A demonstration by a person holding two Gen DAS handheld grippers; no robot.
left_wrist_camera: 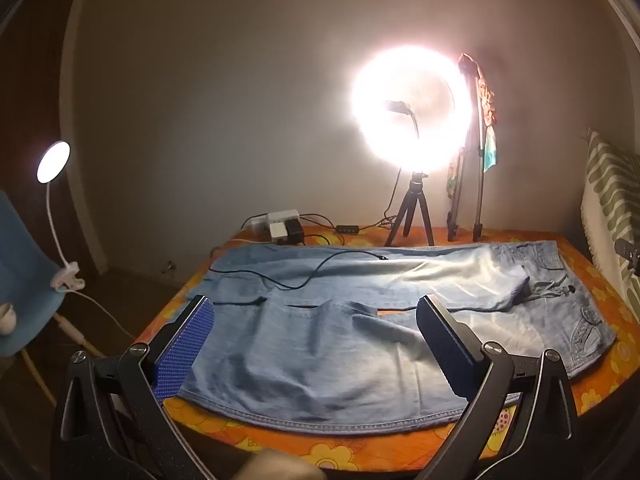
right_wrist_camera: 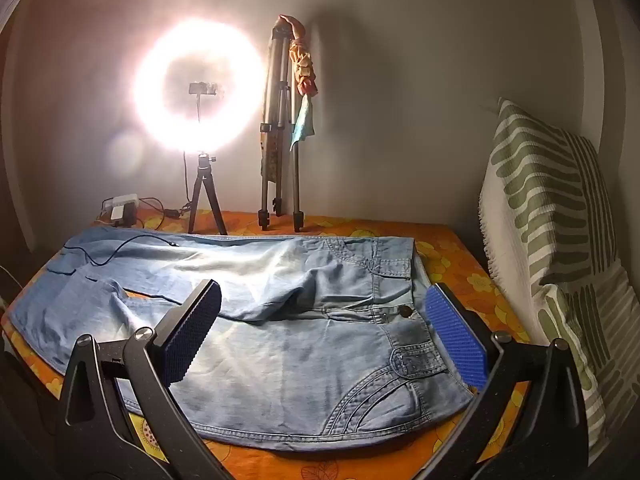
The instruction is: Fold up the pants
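Note:
Light blue denim pants (left_wrist_camera: 340, 344) lie spread flat across an orange flowered table cover (left_wrist_camera: 320, 452), waistband to the right and legs to the left. My left gripper (left_wrist_camera: 316, 316) hovers wide open above the near leg, nothing between its blue pads. In the right wrist view the same pants (right_wrist_camera: 280, 344) show their button, fly and stitched front pocket. The right gripper (right_wrist_camera: 324, 312) stands wide open above the hip and waistband end, apart from the cloth. A thin black cable (left_wrist_camera: 320, 268) lies across the far leg.
A lit ring light on a small tripod (left_wrist_camera: 408, 120) and a folded tripod (left_wrist_camera: 476, 160) draped with cloth stand at the table's far edge, beside a power strip (left_wrist_camera: 284, 224). A green-striped cushion (right_wrist_camera: 560, 240) leans at the right. A clip lamp (left_wrist_camera: 54, 160) glows at the left.

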